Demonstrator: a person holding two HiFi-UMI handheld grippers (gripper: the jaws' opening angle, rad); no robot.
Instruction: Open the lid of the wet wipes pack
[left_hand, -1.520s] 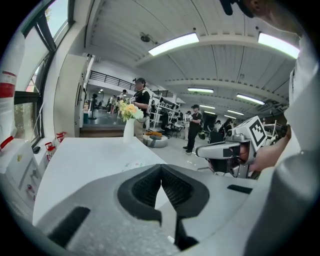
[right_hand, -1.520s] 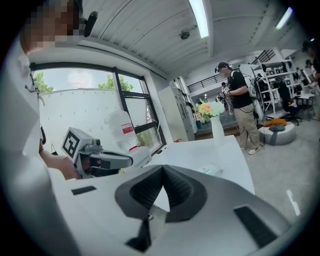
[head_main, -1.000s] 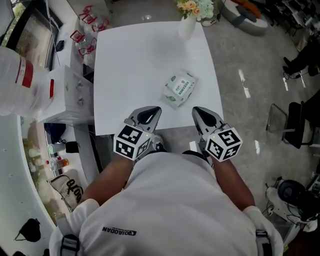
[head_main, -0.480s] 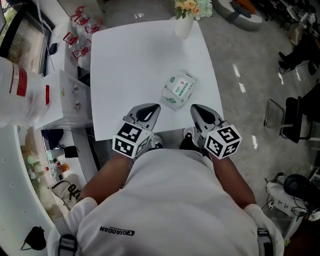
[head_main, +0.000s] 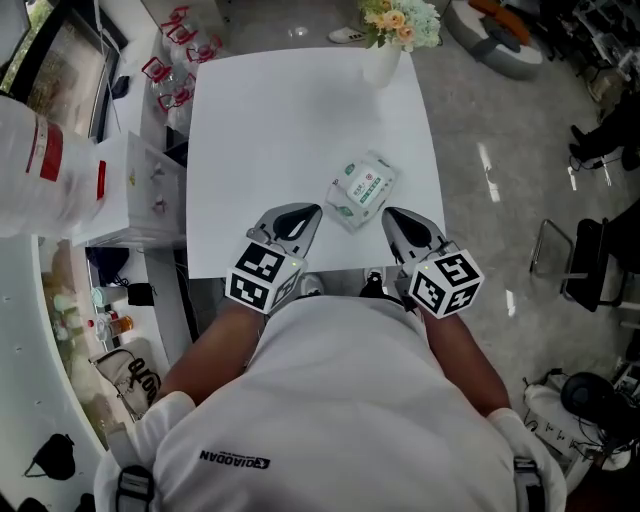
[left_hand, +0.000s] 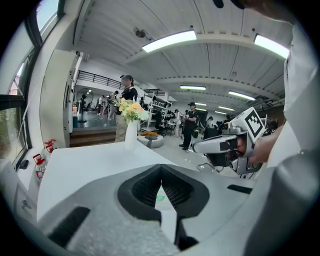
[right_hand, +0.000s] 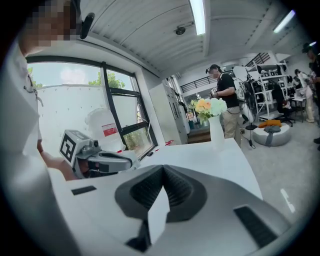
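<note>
The wet wipes pack (head_main: 361, 190) (label up) lies diagonally, near-left to far-right.

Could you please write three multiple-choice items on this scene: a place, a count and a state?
1. Where on the table is the wet wipes pack? A far left corner; B by the near edge; C far edge.
2. How many packs lie there? A one; B two; C three.
3. The left gripper is: A wide open; B clamped on the pack; C shut, empty.
Answers: 1 B, it lies close to the near edge; 2 A, only one shows; 3 C, its jaws meet with nothing between.
</note>
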